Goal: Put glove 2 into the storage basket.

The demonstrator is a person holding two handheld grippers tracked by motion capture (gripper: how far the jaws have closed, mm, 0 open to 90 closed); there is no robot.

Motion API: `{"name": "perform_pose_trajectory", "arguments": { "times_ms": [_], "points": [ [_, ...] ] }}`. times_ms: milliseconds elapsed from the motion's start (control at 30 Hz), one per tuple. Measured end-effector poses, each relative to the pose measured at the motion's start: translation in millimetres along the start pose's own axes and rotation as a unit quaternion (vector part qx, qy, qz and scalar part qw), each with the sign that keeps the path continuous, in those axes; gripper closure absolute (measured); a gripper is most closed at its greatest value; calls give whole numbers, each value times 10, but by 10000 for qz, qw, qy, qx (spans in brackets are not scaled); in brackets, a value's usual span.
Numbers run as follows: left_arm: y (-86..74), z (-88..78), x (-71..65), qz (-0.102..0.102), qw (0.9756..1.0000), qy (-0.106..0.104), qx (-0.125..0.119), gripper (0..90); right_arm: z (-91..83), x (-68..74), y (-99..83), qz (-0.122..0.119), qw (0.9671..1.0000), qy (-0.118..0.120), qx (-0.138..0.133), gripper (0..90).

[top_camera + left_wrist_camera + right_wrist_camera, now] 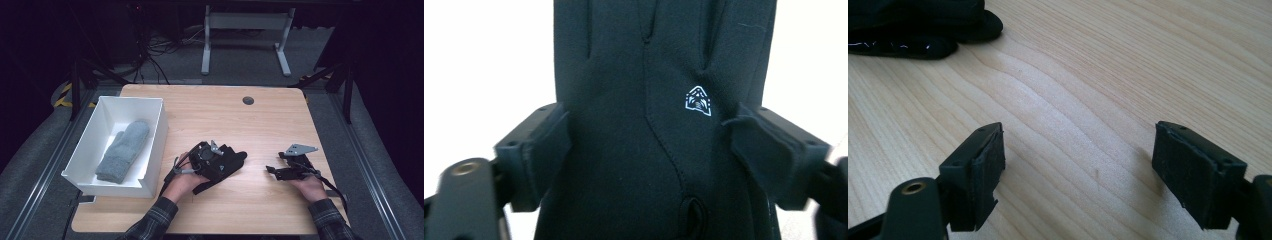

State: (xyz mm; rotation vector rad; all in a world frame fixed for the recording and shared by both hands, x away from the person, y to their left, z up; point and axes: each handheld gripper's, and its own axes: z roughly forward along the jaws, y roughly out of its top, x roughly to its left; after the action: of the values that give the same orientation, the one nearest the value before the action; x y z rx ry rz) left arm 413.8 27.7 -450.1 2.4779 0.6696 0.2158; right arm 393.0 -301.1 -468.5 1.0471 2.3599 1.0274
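A black glove (239, 156) lies flat on the wooden table (260, 120), fingers pointing right. My left gripper (225, 161) is down over it. In the left gripper view the glove (634, 75), with a small white logo, spans the whole gap of the left gripper (649, 150). The pads (549, 150) sit at its two edges and the cloth looks smooth, not bunched. My right gripper (272, 172) rests to the right, pointing left, and in its own view the right gripper (1078, 170) is open over bare wood. The glove's tip (983, 25) shows at that view's top left.
A white box (157, 150) stands at the table's left side with a grey mitten (124, 150) inside. A round cable hole (248, 100) sits near the far edge. Beyond the table stand a desk frame and cables on the floor.
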Motion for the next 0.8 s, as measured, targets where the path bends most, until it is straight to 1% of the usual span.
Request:
{"name": "perform_pose_trajectory", "arguments": {
  "times_ms": [33,67,100,167,200,233,300,333,400,433,467,500,567,600,700,733,800],
  "points": [
    [0,0,0,0,10000,0,0,239,0,0,0,0,10000,0,0,219],
    [1,-9,-5,12,10000,24,6,239,0,0,0,1,10000,0,-1,219],
    [6,-19,-8,43,10000,16,46,278,0,0,0,1,10000,0,0,219],
    [15,-36,-33,91,9999,20,66,370,0,0,0,1,10000,0,0,219],
    [20,-46,-51,146,9999,-1,82,444,0,0,0,3,10000,0,0,219],
    [22,-48,-59,157,9998,-23,79,516,1,0,0,3,10000,5,-4,219],
    [31,-56,-60,173,9998,-37,122,596,0,0,0,2,10000,0,-1,219],
    [36,-57,-63,167,9998,-35,137,616,0,0,0,2,10000,0,1,219],
    [45,-60,-73,181,9997,-25,169,644,1,0,0,3,10000,5,-5,219],
    [46,-62,-72,143,9998,-37,164,655,0,0,0,1,10000,0,-1,219],
    [44,-68,-71,81,9998,-45,166,661,0,0,0,0,10000,0,0,219],
    [44,-73,-54,36,9999,-90,127,665,0,0,0,0,10000,0,-1,219],
    [53,-103,-33,-130,9996,-216,104,671,0,0,0,3,10000,-1,2,219],
    [62,-131,-28,-173,9994,-277,104,670,0,0,0,5,10000,-2,2,219],
    [95,-226,-37,-292,9991,-306,-27,669,0,0,1,8,10000,3,4,219],
    [116,-281,-42,-380,9988,-299,-75,669,0,0,0,7,10000,4,5,219],
    [151,-385,-47,-491,9981,-298,-202,668,0,0,1,7,10000,3,5,219]
  ]
}}
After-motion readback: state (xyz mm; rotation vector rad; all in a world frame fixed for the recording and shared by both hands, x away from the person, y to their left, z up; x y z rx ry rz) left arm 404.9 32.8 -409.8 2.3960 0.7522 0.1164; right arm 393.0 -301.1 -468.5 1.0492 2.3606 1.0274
